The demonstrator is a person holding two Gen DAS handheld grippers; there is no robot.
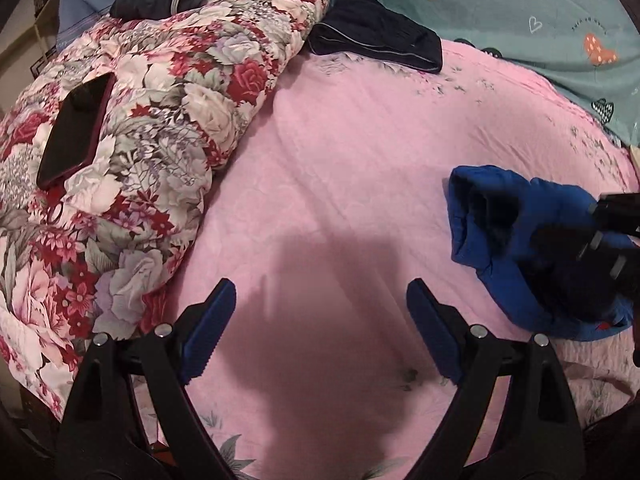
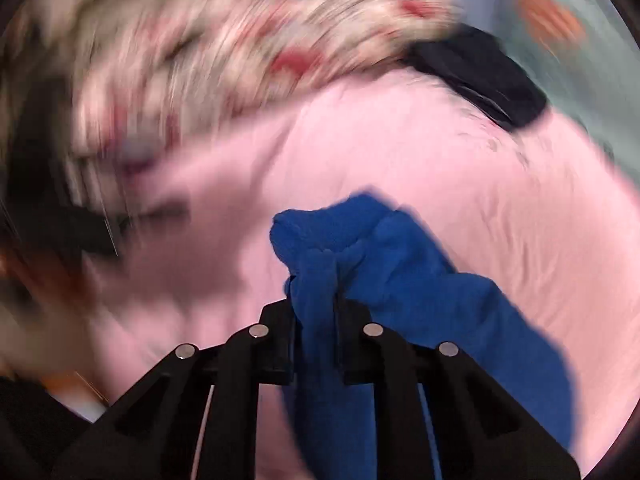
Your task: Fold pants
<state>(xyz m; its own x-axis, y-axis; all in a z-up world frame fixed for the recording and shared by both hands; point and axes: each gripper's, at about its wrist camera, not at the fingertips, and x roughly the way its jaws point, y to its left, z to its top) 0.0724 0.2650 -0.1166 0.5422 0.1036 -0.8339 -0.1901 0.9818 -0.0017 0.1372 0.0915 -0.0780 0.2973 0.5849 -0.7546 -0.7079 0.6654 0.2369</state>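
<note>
You work over a wide pink bedsheet (image 1: 360,152), soft and a little wrinkled, with pale flower prints near its edges. On your left lies a thick floral quilt (image 1: 160,120), puffy and rolled, with red and white roses; a dark flat phone (image 1: 74,130) with a maroon edge rests on top of it. Behind the pink sheet there is a teal cover (image 1: 520,12) with orange hearts and a small line of writing, too small to read. A folded navy garment (image 1: 376,38) with a thin light stripe lies where the quilt and the teal cover meet. The blue pants (image 2: 400,264), of soft fleecy cloth, are bunched in a thick bundle on the right side of the sheet. Your right gripper (image 2: 316,312) has its fingers clenched on a fold of them. Your left gripper (image 1: 320,320) is spread wide and holds nothing; its blue pads (image 1: 210,328) are ribbed.
</note>
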